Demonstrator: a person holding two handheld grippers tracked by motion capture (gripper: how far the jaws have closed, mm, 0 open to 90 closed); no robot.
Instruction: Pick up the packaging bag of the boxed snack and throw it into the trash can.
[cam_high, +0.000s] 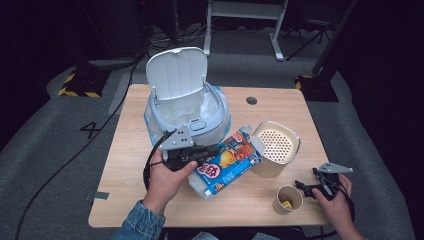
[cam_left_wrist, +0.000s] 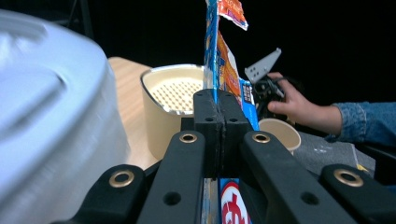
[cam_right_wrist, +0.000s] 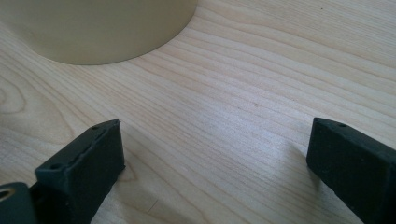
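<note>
The bin (cam_high: 187, 107) stood at the table's (cam_high: 280, 100) 11 o'clock area with its lid raised. The left gripper (cam_high: 212, 151), at the bin's 6 o'clock, had its jaws pressed together on the edge of a flattened snack box (cam_high: 227, 162). The box lay slanted at table centre, touching the beige container (cam_high: 275, 147) at its 3 o'clock. The paper cup (cam_high: 289, 199) stood at the container's 5 o'clock. The right gripper (cam_high: 302, 187), at the cup's 3 o'clock, had its jaws apart, holding nothing.
</note>
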